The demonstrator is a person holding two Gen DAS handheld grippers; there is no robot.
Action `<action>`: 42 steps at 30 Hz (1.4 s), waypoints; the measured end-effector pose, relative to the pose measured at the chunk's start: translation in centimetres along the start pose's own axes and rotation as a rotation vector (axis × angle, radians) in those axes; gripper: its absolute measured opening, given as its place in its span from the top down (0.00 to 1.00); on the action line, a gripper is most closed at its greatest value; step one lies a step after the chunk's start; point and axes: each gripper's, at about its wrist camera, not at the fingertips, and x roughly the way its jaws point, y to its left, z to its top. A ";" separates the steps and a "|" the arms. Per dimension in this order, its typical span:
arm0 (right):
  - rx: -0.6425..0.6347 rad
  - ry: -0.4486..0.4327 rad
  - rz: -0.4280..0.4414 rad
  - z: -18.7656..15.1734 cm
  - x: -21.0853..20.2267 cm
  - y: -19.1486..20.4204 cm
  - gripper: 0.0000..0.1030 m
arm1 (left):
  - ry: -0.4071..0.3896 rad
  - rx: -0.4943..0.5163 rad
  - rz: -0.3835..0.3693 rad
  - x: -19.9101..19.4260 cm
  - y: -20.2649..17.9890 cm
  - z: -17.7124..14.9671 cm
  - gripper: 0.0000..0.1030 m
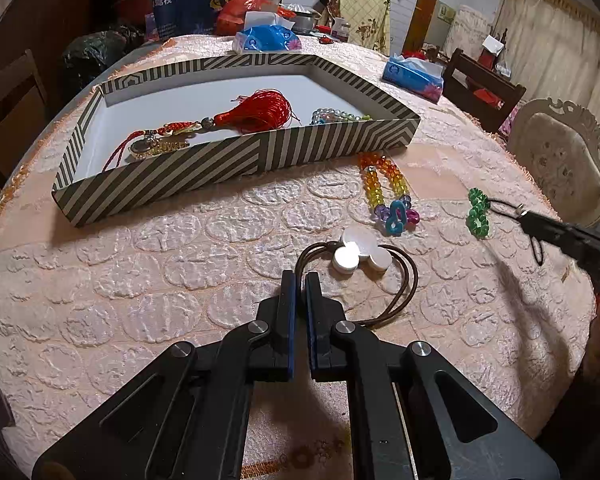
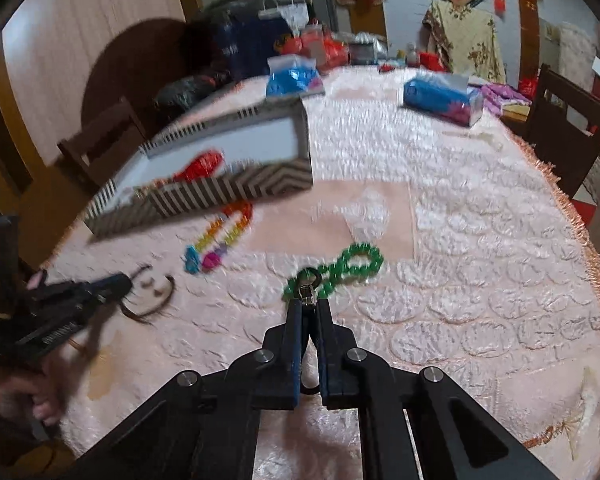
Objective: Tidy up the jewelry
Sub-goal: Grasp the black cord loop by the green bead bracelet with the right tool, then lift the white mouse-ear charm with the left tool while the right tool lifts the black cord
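Box: the striped box (image 1: 204,168) at the upper left already holds a red tassel (image 1: 260,112) and a bead bracelet (image 1: 332,116).
Still out: rainbow beads (image 1: 384,184), brown cord necklace (image 1: 364,256) and green beads (image 2: 348,264) lie on the counter (image 1: 140,280).
Left claw (image 1: 300,280): closed tight on the brown cord.
Right claw (image 2: 308,308): pinched shut on the green beads' clasp.

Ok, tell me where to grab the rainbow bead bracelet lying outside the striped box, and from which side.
Take the rainbow bead bracelet at one straight run of orange and yellow beads, coming down from above with a finger on either side of that strand. It lies flat on the tablecloth as an open loop, so a finger probably fits inside. Avoid the lumpy charms at the near end.
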 end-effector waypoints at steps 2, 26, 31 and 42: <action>0.022 -0.016 0.015 -0.1 -0.6 -0.2 0.94 | 0.000 0.003 0.004 0.0 0.0 0.0 0.96; 0.027 -0.047 0.039 0.1 -1.3 0.3 0.94 | -0.059 0.081 -0.091 -3.3 -1.1 3.5 0.98; 0.017 -0.038 0.044 -0.1 -1.2 0.6 0.94 | 0.033 0.207 -0.100 0.3 -2.3 3.2 0.70; 0.035 -0.026 0.044 -0.1 -0.8 0.2 0.94 | 0.079 0.329 -0.093 2.2 -4.5 2.0 0.58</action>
